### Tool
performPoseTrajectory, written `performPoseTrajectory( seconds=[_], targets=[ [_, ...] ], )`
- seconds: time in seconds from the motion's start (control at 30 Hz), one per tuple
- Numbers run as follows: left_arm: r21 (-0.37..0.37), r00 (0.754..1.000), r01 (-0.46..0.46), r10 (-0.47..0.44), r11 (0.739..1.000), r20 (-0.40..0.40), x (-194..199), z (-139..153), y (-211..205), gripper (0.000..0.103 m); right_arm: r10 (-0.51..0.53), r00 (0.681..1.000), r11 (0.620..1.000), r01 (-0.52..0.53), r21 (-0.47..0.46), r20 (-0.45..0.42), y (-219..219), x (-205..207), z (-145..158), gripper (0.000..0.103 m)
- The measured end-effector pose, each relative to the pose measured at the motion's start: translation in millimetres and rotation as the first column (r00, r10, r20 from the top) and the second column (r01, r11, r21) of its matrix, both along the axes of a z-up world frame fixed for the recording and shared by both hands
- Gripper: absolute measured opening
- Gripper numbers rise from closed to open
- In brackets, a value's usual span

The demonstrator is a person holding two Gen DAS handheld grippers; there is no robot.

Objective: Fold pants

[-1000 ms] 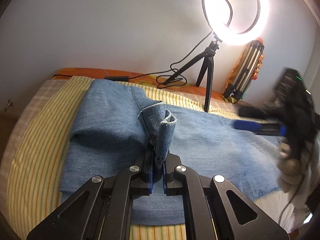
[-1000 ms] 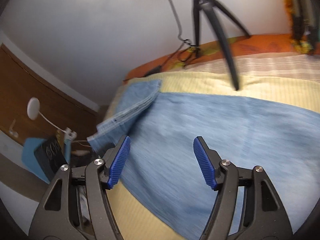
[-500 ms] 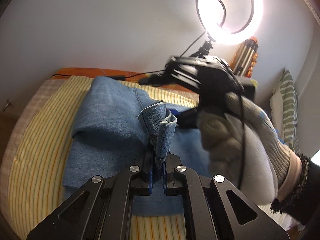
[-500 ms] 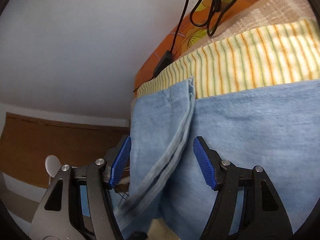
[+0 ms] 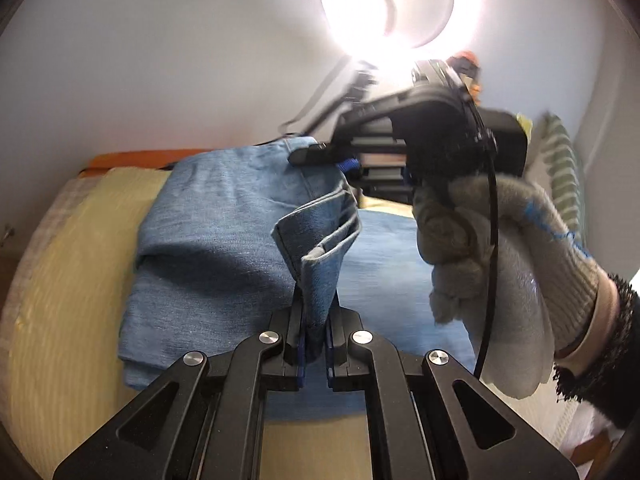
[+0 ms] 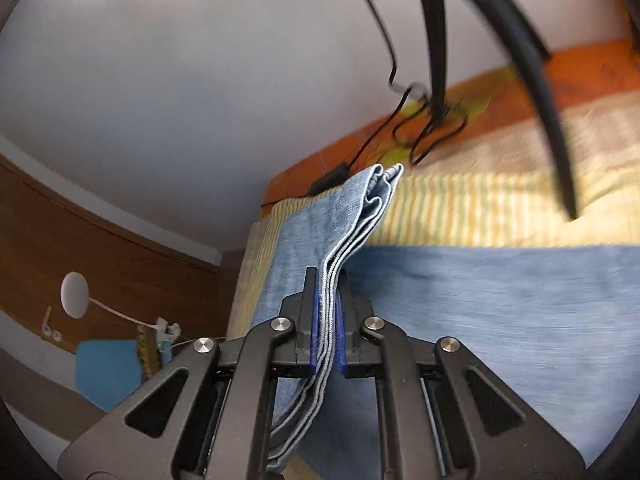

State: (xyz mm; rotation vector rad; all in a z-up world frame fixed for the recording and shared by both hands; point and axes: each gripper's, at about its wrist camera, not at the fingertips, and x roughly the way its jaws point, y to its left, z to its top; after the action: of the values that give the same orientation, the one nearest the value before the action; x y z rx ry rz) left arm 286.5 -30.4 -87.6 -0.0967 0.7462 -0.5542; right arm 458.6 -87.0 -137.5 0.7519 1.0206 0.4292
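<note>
Striped bedspread (image 5: pixel 60 280), denim pants (image 5: pixel 220 240) hems pinched in left tool (image 5: pixel 314 354), right tool (image 6: pixel 328 344)

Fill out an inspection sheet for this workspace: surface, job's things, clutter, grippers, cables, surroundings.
Surface: bed with yellow striped cover.
Job's things: blue denim pants, partly folded, on the cover.
Clutter: nothing seen.
Grippers: left gripper shut on a pants edge; right gripper, jaws just closed, shut on layered hem edges, held in a gloved hand.
Cables: black cable coiled at the bed's far edge.
Surroundings: ring light on tripod, white wall.
</note>
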Motion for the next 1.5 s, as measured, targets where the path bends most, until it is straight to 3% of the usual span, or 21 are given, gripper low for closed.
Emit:
performPoseTrajectory(
  seconds=[0.17,0.3,0.6,1.07,1.5],
  targets=[
    [-0.013,0.998,0.070,-0.070,0.997,0.005,-18.3,4.2,-40.8,0.005,-0.034,0.998,0.992,0.041,-0.122,0.060,-27.4,-30.3,28.9,0.008],
    [-0.030,0.994,0.104,-0.105,0.994,-0.019,-30.2,0.0,-64.9,0.005,-0.043,0.996,0.980,0.056,-0.193,0.073,-52.5,-53.8,34.4,0.008],
    [-0.026,0.988,0.141,-0.142,0.990,-0.062,-45.2,-9.6,-99.5,0.005,-0.082,0.996,0.968,0.089,-0.233,0.040,-85.0,-72.8,23.8,0.008],
    [-0.074,0.975,0.211,-0.215,0.975,-0.055,-54.0,3.8,-150.1,0.005,-0.131,0.989,0.954,0.143,-0.263,0.063,-154.4,-95.2,51.3,0.008],
    [-0.106,0.942,0.324,-0.331,0.940,-0.052,-64.7,17.0,-212.8,0.005,-0.187,0.980,0.940,0.198,-0.277,0.067,-225.2,-130.4,64.2,0.008]
  ],
)
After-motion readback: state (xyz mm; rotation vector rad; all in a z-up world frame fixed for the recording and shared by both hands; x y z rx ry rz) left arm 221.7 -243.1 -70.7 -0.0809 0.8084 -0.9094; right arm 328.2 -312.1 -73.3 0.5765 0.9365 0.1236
